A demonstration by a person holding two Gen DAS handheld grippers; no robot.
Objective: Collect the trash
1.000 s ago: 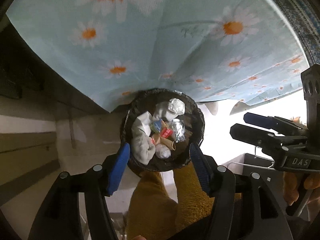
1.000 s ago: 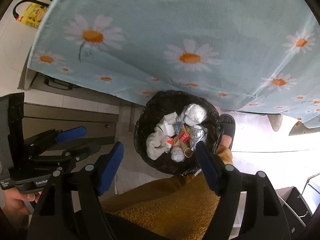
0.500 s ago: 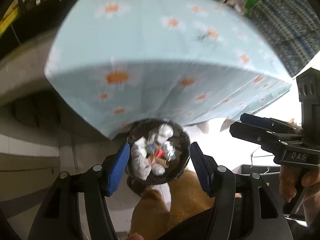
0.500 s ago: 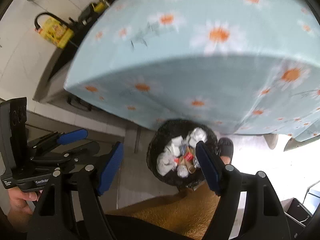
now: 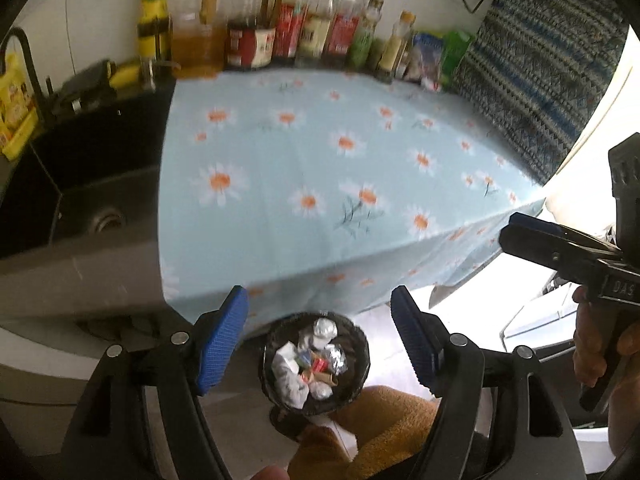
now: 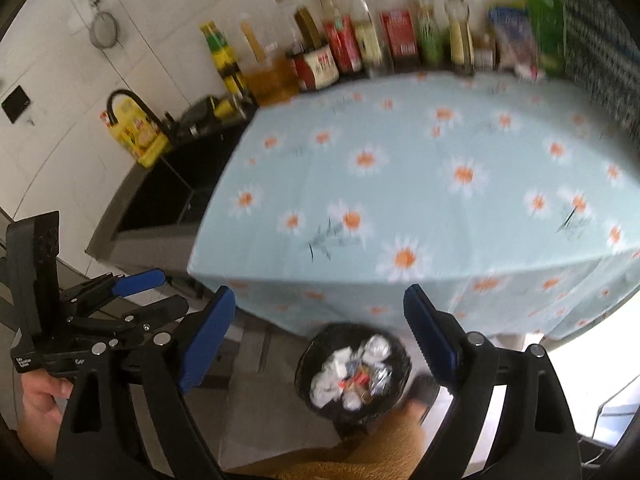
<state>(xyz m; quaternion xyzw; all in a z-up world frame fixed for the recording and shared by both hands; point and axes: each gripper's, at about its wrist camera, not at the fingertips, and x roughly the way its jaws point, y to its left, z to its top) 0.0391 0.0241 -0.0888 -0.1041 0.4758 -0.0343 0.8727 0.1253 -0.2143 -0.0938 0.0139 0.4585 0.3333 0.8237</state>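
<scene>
Raised and tilted back since earlier, both grippers, left gripper (image 5: 319, 344) and right gripper (image 6: 319, 346), fingers spread, empty; light crumpled trash (image 5: 310, 364) fills bin (image 5: 356, 336) below bare tabletop (image 5: 320, 168); pinch loosely.

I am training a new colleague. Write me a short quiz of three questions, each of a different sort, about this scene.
1. True or false: the left gripper holds a piece of trash.
2. Where is the trash bin? A) on the tablecloth B) on the floor, below the table edge C) in the sink
3. Fill in: the right gripper has its jaws ____.

Key: 1 false; 2 B; 3 open
</scene>
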